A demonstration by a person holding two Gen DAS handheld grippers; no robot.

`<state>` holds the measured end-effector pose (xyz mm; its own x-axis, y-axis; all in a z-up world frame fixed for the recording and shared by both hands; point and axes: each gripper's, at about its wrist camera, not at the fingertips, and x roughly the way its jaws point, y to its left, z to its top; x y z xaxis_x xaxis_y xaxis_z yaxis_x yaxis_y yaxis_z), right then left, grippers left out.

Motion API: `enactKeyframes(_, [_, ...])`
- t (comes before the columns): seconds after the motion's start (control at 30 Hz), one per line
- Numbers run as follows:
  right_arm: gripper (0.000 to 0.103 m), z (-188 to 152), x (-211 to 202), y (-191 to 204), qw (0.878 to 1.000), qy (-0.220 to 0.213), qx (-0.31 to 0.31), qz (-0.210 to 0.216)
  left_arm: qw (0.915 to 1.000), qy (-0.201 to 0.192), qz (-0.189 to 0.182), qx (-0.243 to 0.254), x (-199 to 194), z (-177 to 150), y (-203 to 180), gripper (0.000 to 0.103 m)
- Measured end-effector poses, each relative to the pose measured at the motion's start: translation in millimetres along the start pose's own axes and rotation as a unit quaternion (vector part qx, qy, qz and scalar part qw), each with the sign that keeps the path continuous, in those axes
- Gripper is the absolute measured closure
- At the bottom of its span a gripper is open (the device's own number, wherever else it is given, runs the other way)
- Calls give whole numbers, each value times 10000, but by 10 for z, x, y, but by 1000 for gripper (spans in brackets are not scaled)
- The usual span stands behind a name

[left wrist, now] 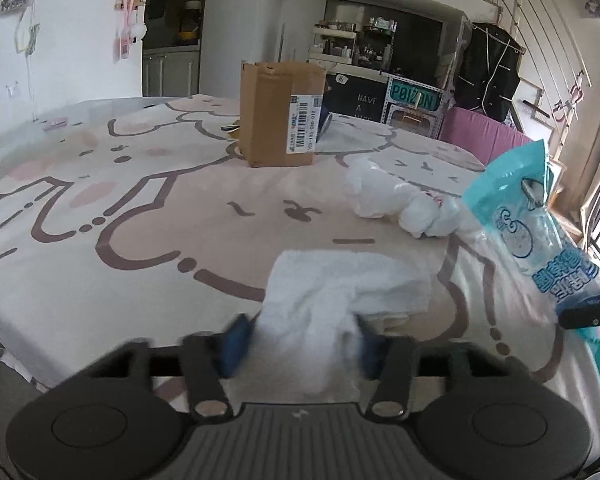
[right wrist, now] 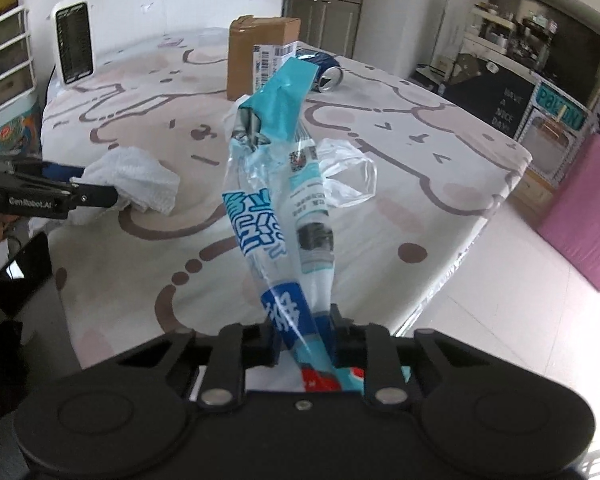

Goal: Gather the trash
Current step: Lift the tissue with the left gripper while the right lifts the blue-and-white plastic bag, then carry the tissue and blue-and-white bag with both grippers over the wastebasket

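Your right hand-held gripper [right wrist: 302,340] is clamped on the teal wrapper [right wrist: 274,184], lifted off the table [right wrist: 440,152] – your left hand-held gripper [left wrist: 300,340] pinches the white tissue [left wrist: 340,288], ready to lift it.

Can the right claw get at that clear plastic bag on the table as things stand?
Probably not yet: the right claw is shut on the blue wrapper, so it has no free grip. Otherwise the clear plastic bag lies uncovered on the tablecloth.
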<state>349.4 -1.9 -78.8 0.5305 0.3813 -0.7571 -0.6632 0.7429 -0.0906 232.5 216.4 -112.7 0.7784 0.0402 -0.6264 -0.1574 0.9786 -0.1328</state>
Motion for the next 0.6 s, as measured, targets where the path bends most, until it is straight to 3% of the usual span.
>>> enactKeyframes(0.03, [82,-7,-8,3,10000,-9,45,-6,10000,25,-57,-48,-10,2,-3,82])
enactKeyframes(0.13, [83,-24,-26,7,9998,-38,209,-23,9999,-6,-88,-119,-72,8,-46,91])
enactKeyframes(0.6, [85,-94,-361,-13,9940,-382,1022,-31,9984,-484,-305,6,-572,187,-462,93])
